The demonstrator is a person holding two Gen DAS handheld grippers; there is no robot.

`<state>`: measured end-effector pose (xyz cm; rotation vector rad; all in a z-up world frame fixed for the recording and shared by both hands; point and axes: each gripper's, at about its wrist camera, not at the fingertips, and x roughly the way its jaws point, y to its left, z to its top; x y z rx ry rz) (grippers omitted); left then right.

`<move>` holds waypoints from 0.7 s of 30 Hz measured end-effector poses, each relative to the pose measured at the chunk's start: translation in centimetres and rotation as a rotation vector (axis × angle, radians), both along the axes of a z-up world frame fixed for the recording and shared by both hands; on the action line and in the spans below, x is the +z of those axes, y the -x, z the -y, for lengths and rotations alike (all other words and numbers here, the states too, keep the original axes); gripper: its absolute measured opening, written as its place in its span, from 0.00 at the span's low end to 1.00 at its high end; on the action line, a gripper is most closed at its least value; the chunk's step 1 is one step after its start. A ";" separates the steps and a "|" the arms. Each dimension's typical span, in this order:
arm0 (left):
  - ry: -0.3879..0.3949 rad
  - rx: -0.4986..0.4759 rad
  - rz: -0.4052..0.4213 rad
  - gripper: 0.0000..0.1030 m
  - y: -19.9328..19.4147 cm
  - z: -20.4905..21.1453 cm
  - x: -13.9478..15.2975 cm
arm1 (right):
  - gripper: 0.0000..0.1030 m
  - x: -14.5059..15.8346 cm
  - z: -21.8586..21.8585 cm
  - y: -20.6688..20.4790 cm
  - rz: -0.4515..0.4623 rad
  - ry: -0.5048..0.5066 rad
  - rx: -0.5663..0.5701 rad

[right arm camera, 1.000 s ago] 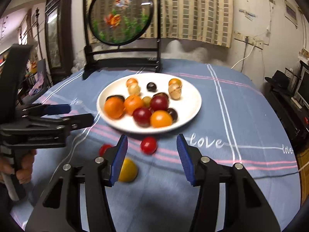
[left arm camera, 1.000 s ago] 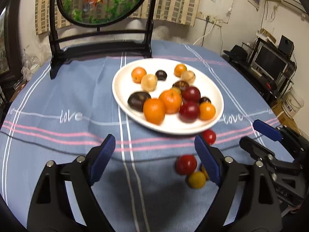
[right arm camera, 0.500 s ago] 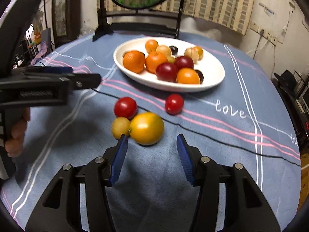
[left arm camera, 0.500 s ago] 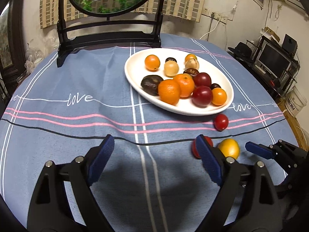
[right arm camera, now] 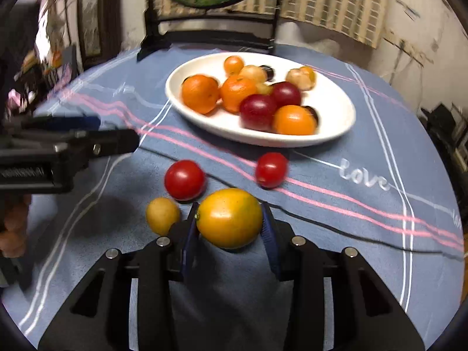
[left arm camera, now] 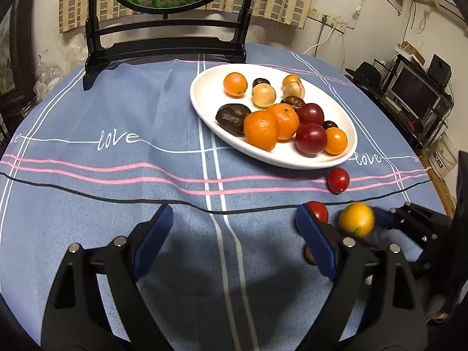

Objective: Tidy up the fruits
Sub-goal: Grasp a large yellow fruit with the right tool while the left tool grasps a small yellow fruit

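A white plate [left arm camera: 204,87] [right arm camera: 336,111] on the blue tablecloth holds several oranges, plums and smaller fruits. In front of it two red tomatoes [right arm camera: 184,180] [right arm camera: 271,169] and a small yellow fruit [right arm camera: 162,216] lie on the cloth. My right gripper [right arm camera: 230,219] is closing its jaws on a larger yellow-orange fruit [right arm camera: 229,218] [left arm camera: 356,219], and both blue pads touch its sides. My left gripper [left arm camera: 233,216] hovers open over bare cloth left of these fruits, nothing between its fingers. Its right finger hides part of one tomato [left arm camera: 318,210].
A dark wooden stand [left arm camera: 163,44] with a round painted screen rises at the back of the table. Shelves with a monitor [left arm camera: 415,93] stand beyond the right table edge. A person's hand [right arm camera: 11,228] grips the left tool at the left.
My right gripper has come down and forward to the yellow-orange fruit, and its jaws have narrowed onto it. The left gripper has stayed open and nearly in place.
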<state>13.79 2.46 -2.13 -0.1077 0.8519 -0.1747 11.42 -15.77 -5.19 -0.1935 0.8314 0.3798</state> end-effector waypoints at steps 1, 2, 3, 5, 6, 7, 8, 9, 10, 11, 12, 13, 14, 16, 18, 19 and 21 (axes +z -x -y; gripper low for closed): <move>0.000 -0.006 0.002 0.85 0.1 0.2 0.0 | 0.39 0.4 0.7 0.0 0.004 -0.016 -0.016; 0.000 -0.021 0.009 0.85 0.4 0.6 0.1 | 0.39 0.8 1.7 0.0 0.012 -0.034 -0.048; -0.005 -0.034 0.014 0.85 0.6 0.9 0.2 | 0.39 1.0 2.4 0.1 0.019 -0.042 -0.072; -0.024 -0.062 0.024 0.85 1.0 1.8 0.2 | 0.39 1.2 3.7 0.0 0.021 -0.058 -0.109; -0.028 -0.072 0.024 0.85 1.1 2.2 0.1 | 0.39 1.1 4.1 0.0 0.020 -0.061 -0.124; -0.031 -0.085 0.022 0.85 1.3 2.7 0.0 | 0.39 1.1 4.4 -0.1 0.019 -0.058 -0.135; -0.032 -0.092 0.019 0.85 1.4 3.0 -0.1 | 0.39 1.0 4.4 -0.1 0.019 -0.054 -0.139; -0.035 -0.102 0.018 0.85 1.5 3.3 -0.2 | 0.39 0.9 4.4 -0.1 0.018 -0.050 -0.139; -0.041 -0.114 0.019 0.84 1.7 3.8 -0.4 | 0.39 0.9 4.4 -0.2 0.018 -0.043 -0.134; -0.055 -0.134 0.019 0.84 1.9 4.4 -0.6 | 0.39 0.8 4.3 -0.2 0.020 -0.037 -0.128; -0.070 -0.151 0.021 0.82 2.0 4.9 -0.8 | 0.39 0.7 4.3 -0.2 0.019 -0.036 -0.124; -0.089 -0.168 0.019 0.78 2.1 5.6 -1.1 | 0.39 0.6 4.3 -0.3 0.012 -0.038 -0.123; -0.093 -0.176 0.013 0.77 2.1 5.9 -1.3 | 0.39 0.6 4.4 -0.4 0.008 -0.040 -0.124; -0.085 -0.181 0.005 0.74 2.2 6.3 -1.6 | 0.39 0.8 4.7 -0.4 0.013 -0.045 -0.124; -0.096 -0.188 -0.001 0.65 2.1 6.7 -2.0 | 0.39 1.1 4.7 -0.2 0.018 -0.054 -0.118; -0.110 -0.197 -0.013 0.57 1.9 7.0 -2.5 | 0.39 1.2 4.7 -0.1 0.021 -0.057 -0.116; -0.159 -0.208 -0.011 0.53 2.0 7.6 -3.3 | 0.39 1.3 4.6 0.0 0.026 -0.061 -0.108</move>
